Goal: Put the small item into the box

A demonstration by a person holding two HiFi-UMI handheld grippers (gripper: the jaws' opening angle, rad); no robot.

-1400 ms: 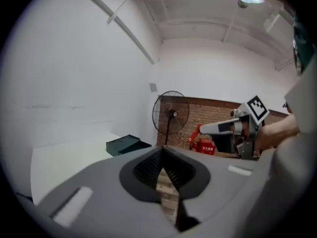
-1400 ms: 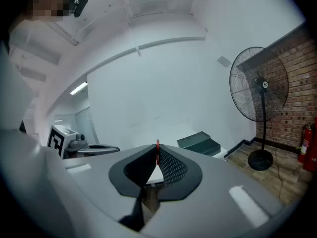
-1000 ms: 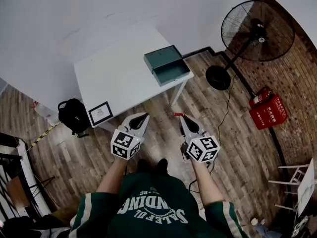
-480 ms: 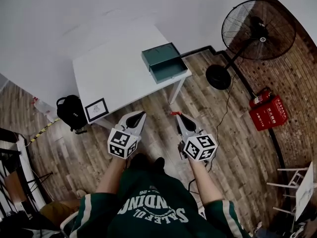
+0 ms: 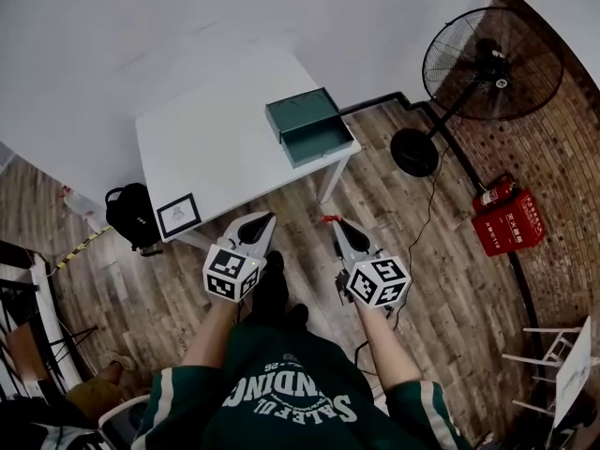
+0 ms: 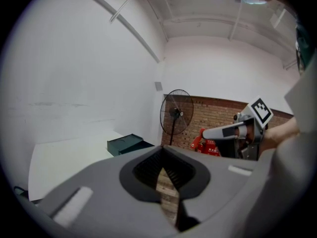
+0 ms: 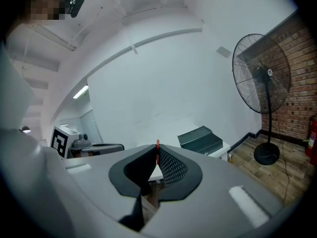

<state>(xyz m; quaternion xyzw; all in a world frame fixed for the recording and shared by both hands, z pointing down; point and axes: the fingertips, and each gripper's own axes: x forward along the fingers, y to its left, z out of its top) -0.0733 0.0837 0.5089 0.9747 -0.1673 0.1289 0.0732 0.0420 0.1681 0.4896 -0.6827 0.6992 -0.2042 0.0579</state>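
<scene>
Box (image 5: 309, 127) open on the table (image 5: 202, 148) — right claw (image 5: 332, 222) pinches small red item (image 7: 157, 144).

White table (image 5: 216, 129), green box (image 5: 309, 125), framed card (image 5: 178, 216)

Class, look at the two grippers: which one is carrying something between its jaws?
The right gripper: a small red item is pinched at the tips of its jaws. The left gripper has its jaws together with nothing between them.

I see a white table (image 5: 216, 148) against the white wall (image 5: 187, 17), a wood-plank floor (image 5: 450, 279), and a black pedestal fan (image 5: 492, 64) beside the brick wall (image 5: 562, 148).
</scene>
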